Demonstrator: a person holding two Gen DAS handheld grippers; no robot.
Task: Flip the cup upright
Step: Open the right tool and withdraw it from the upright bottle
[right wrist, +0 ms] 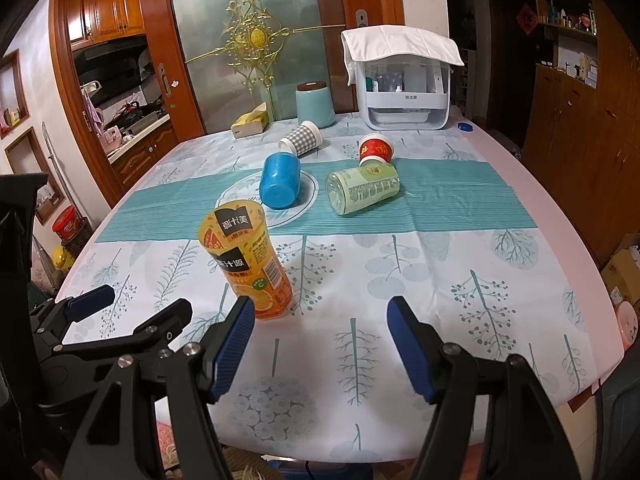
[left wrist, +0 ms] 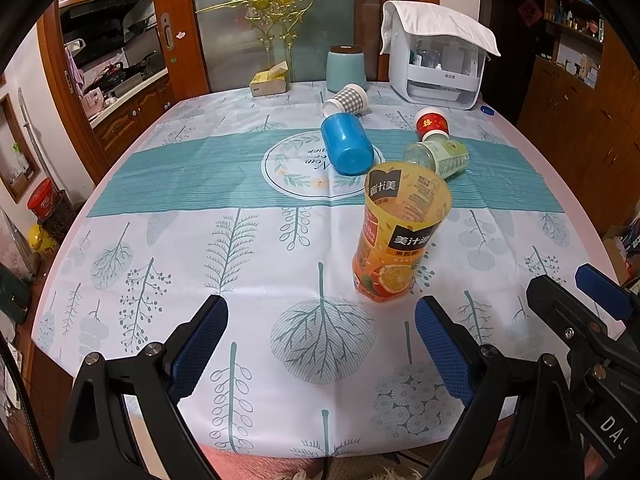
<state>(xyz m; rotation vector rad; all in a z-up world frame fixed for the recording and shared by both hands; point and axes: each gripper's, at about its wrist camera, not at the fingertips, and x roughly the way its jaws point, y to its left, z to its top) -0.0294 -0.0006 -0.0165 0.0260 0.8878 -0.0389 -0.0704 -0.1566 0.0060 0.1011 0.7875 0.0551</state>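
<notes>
An orange juice-label cup (left wrist: 398, 236) stands upright, mouth up, on the tablecloth; it also shows in the right wrist view (right wrist: 250, 264). Behind it several cups lie on their sides: a blue cup (left wrist: 347, 144) (right wrist: 280, 180), a clear green-label cup (left wrist: 438, 157) (right wrist: 362, 186), a red cup (left wrist: 431, 124) (right wrist: 375, 149) and a grey checked cup (left wrist: 346, 99) (right wrist: 301, 138). My left gripper (left wrist: 320, 340) is open and empty, near the table's front edge, in front of the orange cup. My right gripper (right wrist: 320, 344) is open and empty, just right of the orange cup.
At the back of the table stand a teal canister (left wrist: 346, 68), a white appliance under a cloth (left wrist: 438, 64) and a yellow tissue box (left wrist: 269, 80). A blue bottle cap (left wrist: 487, 110) lies at the far right. The other gripper (left wrist: 580, 312) (right wrist: 100, 320) shows in each view.
</notes>
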